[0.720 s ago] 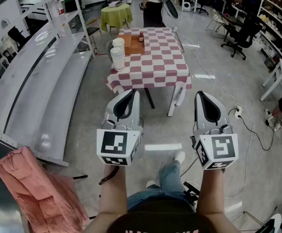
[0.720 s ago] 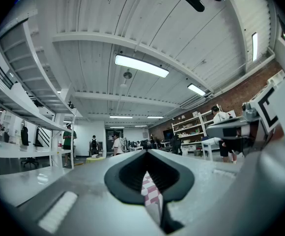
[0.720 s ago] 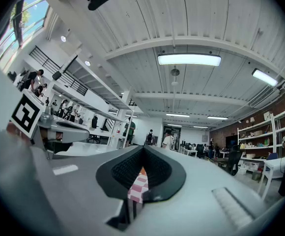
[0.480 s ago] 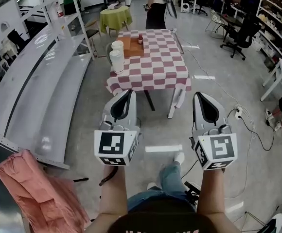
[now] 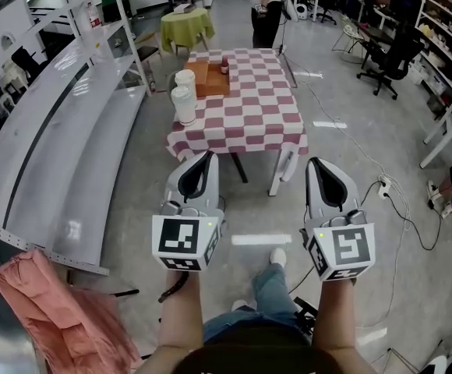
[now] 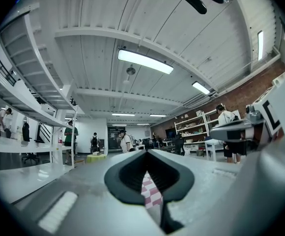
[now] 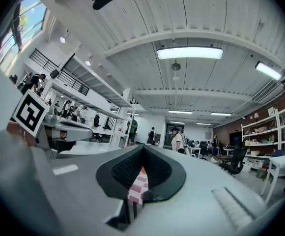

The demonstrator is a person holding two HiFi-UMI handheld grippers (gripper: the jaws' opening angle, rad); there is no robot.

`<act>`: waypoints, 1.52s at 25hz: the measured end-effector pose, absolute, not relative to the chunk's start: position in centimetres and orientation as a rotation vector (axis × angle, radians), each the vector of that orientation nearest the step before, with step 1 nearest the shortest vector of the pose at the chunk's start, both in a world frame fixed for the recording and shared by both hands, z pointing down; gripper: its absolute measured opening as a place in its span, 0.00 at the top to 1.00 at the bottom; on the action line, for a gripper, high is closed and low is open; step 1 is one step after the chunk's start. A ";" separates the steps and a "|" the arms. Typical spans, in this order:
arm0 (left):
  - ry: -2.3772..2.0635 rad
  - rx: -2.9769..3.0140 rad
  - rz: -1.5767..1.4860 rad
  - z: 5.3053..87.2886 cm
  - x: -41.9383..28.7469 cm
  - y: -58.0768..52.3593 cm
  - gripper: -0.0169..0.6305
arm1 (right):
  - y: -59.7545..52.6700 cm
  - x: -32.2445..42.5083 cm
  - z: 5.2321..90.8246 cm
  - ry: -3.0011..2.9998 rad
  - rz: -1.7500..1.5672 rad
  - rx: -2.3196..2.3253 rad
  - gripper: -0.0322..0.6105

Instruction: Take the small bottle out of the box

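Ahead of me stands a table with a red-and-white checked cloth. A brown wooden box sits near its far left corner, and a small dark-capped bottle shows at the box's right edge. My left gripper and right gripper are held side by side in the air, well short of the table. Both are shut with nothing between the jaws. In the left gripper view the closed left gripper lets only a sliver of checked cloth show. The right gripper looks the same in the right gripper view.
Two white lidded containers stand on the table's left edge. A long grey shelf unit runs along the left, with pink cloth at its near end. Cables and office chairs lie right. A person stands beyond the table.
I have stepped forward a little; the table sits slightly nearer to the grippers. The person beyond the table has shifted right. Both grippers stay shut.
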State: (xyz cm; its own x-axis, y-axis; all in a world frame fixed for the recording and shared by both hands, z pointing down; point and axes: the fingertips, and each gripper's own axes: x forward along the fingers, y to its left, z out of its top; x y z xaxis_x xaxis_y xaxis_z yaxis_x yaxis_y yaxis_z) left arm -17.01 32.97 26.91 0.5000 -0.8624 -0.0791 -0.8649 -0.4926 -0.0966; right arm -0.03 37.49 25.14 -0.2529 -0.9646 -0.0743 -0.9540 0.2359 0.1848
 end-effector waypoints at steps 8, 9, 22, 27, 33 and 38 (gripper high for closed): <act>1.538 -2.613 -0.022 27.6 -12.9 26.8 0.97 | 30.9 3.9 26.3 -2.471 -0.225 1.838 0.95; 1.537 -2.612 -0.027 27.6 -12.2 25.8 0.97 | 30.0 4.4 26.3 -2.479 -0.224 1.825 0.95; 1.640 -2.556 -0.030 27.3 -3.6 13.1 0.97 | 15.8 13.0 25.6 -2.561 -0.229 1.700 0.95; 1.693 -2.532 -0.021 27.6 -2.0 10.1 0.98 | 12.2 14.6 26.1 -2.598 -0.229 1.636 0.95; 1.735 -2.513 -0.073 28.8 -2.2 7.4 0.98 | 8.6 14.5 27.1 -2.654 -0.185 1.588 0.95; 1.758 -2.495 -0.075 29.1 -2.5 4.2 0.97 | 5.9 13.9 27.7 -2.649 -0.225 1.532 0.95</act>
State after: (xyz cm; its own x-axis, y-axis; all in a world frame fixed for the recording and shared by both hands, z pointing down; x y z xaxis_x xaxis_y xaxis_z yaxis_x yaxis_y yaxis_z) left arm -2.51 4.21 29.12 0.3369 -0.9415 -0.0109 -0.9371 -0.3342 -0.1008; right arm 13.90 5.85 27.70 -0.4994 -0.8663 -0.0103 -0.8556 0.4913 0.1631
